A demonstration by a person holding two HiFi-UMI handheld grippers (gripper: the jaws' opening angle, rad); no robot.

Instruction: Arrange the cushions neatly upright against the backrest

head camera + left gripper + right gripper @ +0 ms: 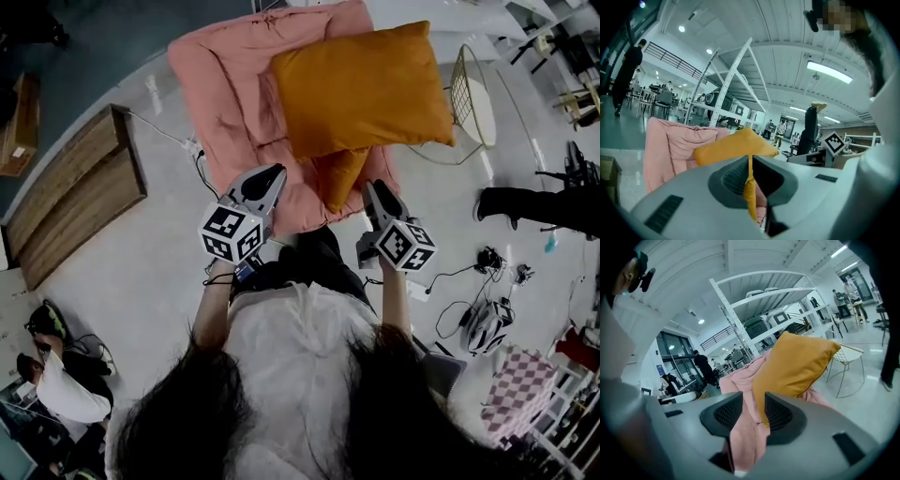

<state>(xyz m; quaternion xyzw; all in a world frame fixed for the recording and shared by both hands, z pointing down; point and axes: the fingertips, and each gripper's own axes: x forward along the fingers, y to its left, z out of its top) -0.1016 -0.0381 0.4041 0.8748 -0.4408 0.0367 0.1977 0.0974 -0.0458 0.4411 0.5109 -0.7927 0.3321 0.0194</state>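
A large orange cushion (361, 89) (731, 145) (797, 364) lies tilted on the pink padded seat (234, 84) (670, 145) (740, 376). The tip of a second orange cushion (339, 176) pokes out under it near the seat's front edge. My left gripper (272, 178) (750, 161) is at the front left of the cushions, shut on a thin fold of orange cushion fabric. At the front right, my right gripper (373, 190) (753, 401) stands partly open. An orange cushion corner and pink fabric show in its gap.
A wire-frame chair (473, 98) (846, 362) stands right of the seat. Wooden boards (75, 192) lie on the floor to the left. A person's legs (534, 204) are at the right, with cables and a helmet (483, 323) nearby. Another person crouches at the lower left (56, 375).
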